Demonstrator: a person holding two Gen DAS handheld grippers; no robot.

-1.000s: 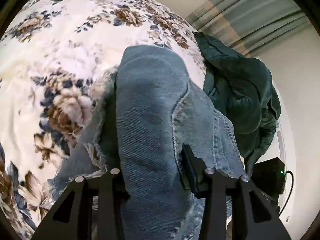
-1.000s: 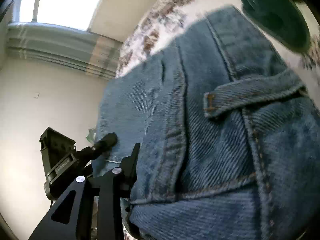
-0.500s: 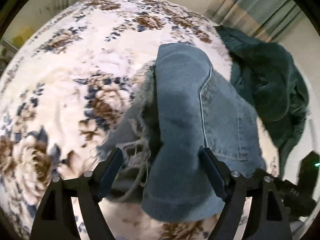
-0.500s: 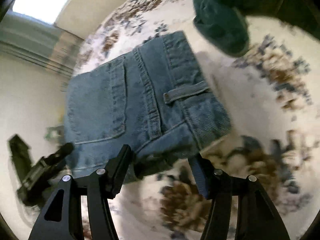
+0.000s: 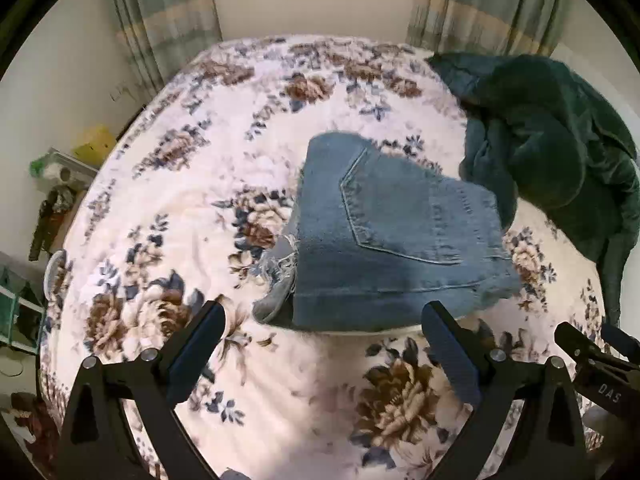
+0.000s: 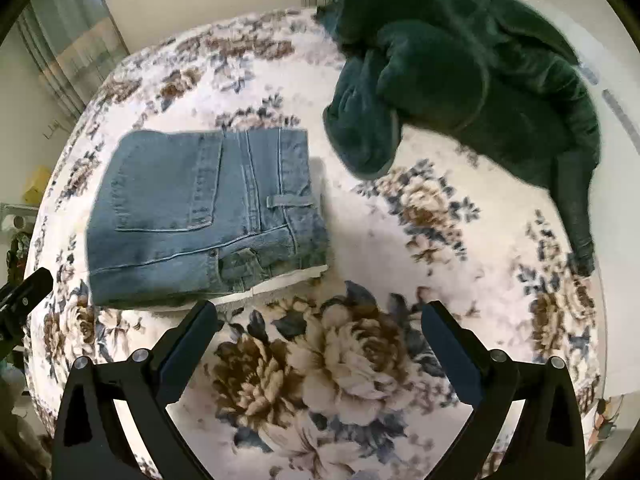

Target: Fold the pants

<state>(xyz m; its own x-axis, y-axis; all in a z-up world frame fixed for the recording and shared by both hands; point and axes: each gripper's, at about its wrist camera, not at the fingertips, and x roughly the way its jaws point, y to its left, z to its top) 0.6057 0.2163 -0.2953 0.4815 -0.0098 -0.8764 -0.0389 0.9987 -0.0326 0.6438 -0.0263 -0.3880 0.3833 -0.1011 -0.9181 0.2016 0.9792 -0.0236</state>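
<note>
The blue denim pants (image 5: pixel 384 232) lie folded into a compact rectangle on the floral bedspread (image 5: pixel 192 208), back pocket up, with a frayed hem sticking out at the left. They also show in the right wrist view (image 6: pixel 200 208), left of centre. My left gripper (image 5: pixel 324 344) is open and empty, held above the bed just short of the pants' near edge. My right gripper (image 6: pixel 320 336) is open and empty, near the pants' near right corner and apart from them.
A dark green jacket (image 5: pixel 552 148) lies crumpled at the right of the bed, close to the pants; it also shows in the right wrist view (image 6: pixel 472 68). Curtains (image 5: pixel 160 24) and walls lie beyond. Shelves with clutter (image 5: pixel 52 184) stand left of the bed.
Both grippers let go of the denim, opened wide and pulled back from it. The folded pants now rest on the bed.
</note>
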